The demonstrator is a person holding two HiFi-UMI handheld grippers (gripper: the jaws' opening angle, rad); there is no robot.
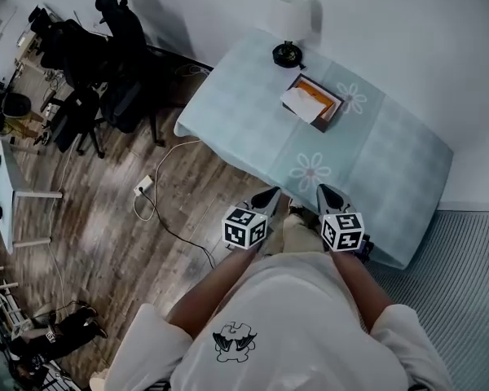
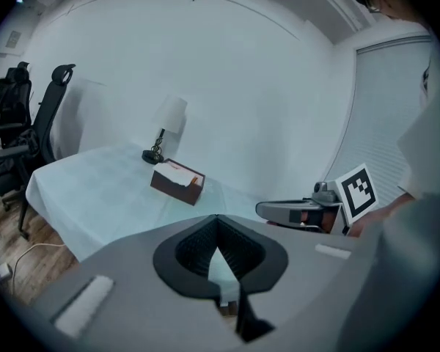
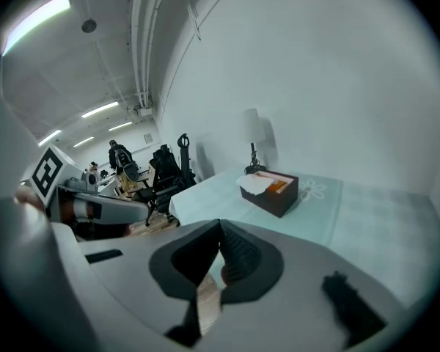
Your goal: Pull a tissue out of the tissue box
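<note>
Ahead of the left gripper [image 1: 267,198] and right gripper [image 1: 328,195]: a table [image 1: 228,96] under a pale blue-green checked cloth with flower prints, far side against a plain white wall [image 1: 407,23]; a table lamp [image 1: 292,19], white shade on black base, stands at the far edge. Left of the left gripper: wood-plank floor [image 1: 106,226] with a white power strip [image 1: 143,187] and trailing cable, black office chairs [image 1: 118,63] beyond, white desk [image 1: 4,186] further left. Right of the right gripper: ribbed grey panel [image 1: 464,283]; overhead, lit ceiling strip lights [image 3: 37,17] beside ceiling pipes [image 3: 141,42].
</note>
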